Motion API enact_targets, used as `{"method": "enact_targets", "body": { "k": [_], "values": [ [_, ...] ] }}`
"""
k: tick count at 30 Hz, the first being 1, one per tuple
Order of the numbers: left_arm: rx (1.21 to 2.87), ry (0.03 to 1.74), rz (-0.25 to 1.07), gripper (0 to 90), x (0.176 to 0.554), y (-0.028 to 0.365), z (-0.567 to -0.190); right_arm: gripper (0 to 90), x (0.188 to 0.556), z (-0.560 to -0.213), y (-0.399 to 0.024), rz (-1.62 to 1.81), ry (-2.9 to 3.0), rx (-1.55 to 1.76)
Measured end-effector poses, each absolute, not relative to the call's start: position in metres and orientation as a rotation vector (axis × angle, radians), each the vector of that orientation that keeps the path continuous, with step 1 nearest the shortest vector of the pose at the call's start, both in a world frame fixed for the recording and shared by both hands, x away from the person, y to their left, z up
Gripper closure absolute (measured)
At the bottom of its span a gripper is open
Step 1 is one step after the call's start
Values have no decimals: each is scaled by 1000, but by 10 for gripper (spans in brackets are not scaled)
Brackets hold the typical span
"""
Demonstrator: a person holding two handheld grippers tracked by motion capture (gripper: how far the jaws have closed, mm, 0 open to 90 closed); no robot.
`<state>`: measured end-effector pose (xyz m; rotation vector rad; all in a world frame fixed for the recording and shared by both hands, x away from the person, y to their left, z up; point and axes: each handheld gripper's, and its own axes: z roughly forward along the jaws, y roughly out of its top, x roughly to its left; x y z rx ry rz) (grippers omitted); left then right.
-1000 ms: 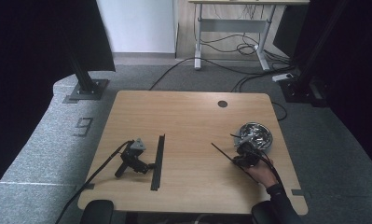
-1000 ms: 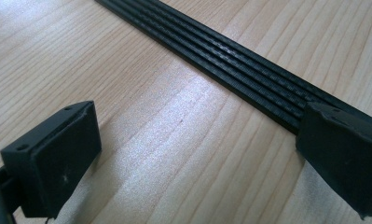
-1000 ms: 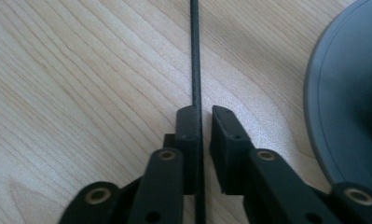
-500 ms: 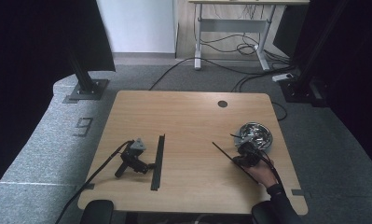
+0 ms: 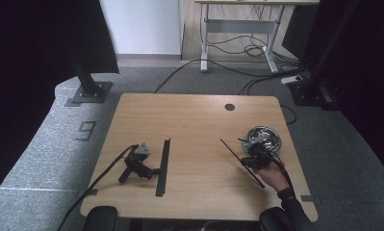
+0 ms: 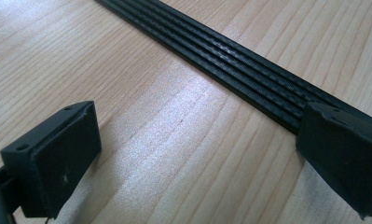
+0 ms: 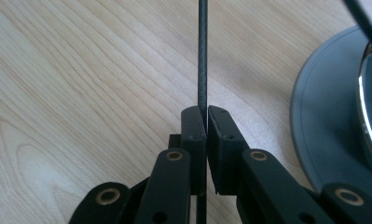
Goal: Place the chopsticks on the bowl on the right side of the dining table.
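Jaws of the right gripper [image 7: 206, 114] are clamped on a thin black strip [image 5: 235, 154] beside the metal bowl [image 5: 271, 137]. It looks light and bendy, so gripping near its middle seems best. Left gripper [image 6: 197, 154] lies open.

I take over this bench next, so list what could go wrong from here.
1. The right claw pinches a thin black strip that sticks out far past it; swinging it could knock the metal bowl close beside it.
2. The grip is narrow and edge-on, so the strip may twist or slip between the pads.
3. The left claw lies open on the table with one jaw over the bundle of strips; moving it carelessly could scatter them.
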<state>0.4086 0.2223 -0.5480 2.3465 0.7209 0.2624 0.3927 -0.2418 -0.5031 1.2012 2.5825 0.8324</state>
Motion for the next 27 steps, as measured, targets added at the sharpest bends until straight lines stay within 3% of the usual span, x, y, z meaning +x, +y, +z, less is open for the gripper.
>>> {"method": "enact_targets", "body": {
  "k": [27],
  "values": [
    [2345, 723, 263, 0, 409, 222, -548, 857, 393, -463, -250, 873, 2514, 1190]
  ]
}}
